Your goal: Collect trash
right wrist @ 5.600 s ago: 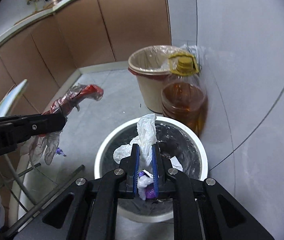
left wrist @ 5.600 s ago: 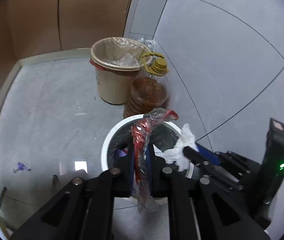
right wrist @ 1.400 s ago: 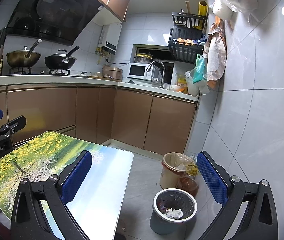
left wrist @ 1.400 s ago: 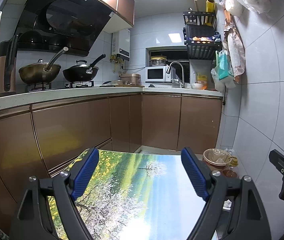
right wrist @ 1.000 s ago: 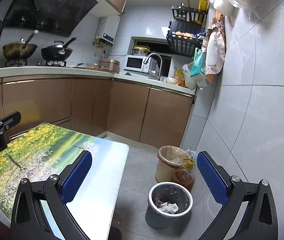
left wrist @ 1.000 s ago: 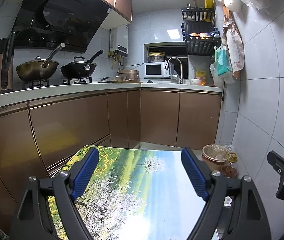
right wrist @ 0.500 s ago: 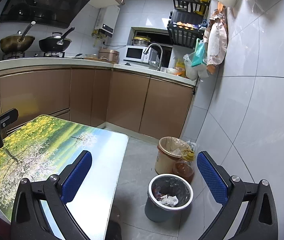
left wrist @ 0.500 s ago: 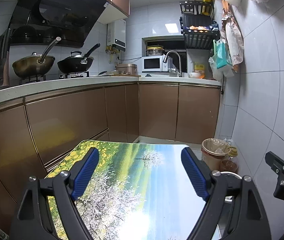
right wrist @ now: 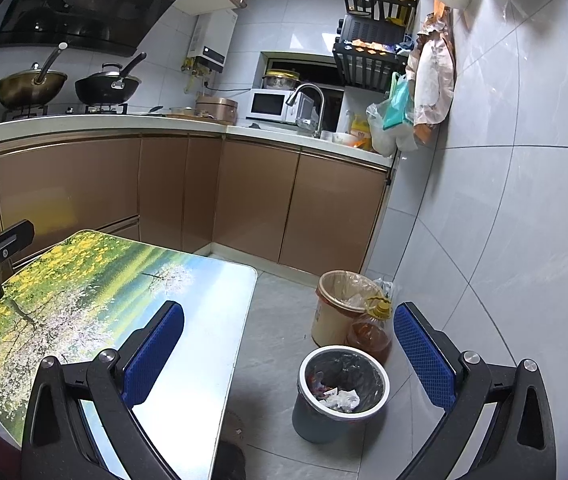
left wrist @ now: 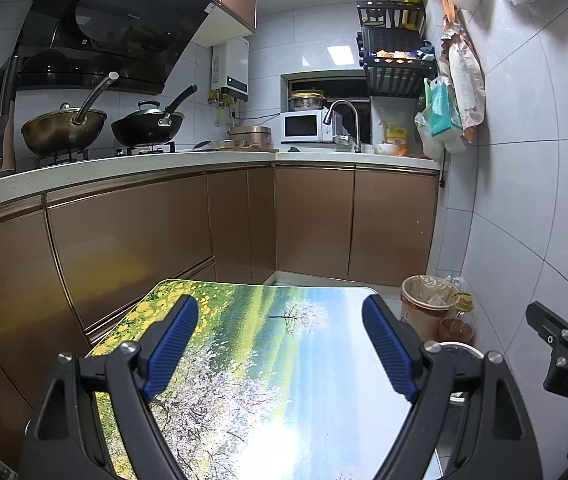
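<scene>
Left gripper [left wrist: 280,344] is up and level, jaws spread wide, blue pads facing each other with nothing between them. Right gripper [right wrist: 290,352] matches it: jaws wide apart, empty, tipped a little downward. The two ride side by side; each camera catches the other's black frame at its edge, the right one at the far right of the left view, the left one at the far left of the right view.

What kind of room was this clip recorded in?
A small home kitchen: woks on a gas stove under a range hood, a microwave beside the sink faucet, brown base cabinets.
</scene>
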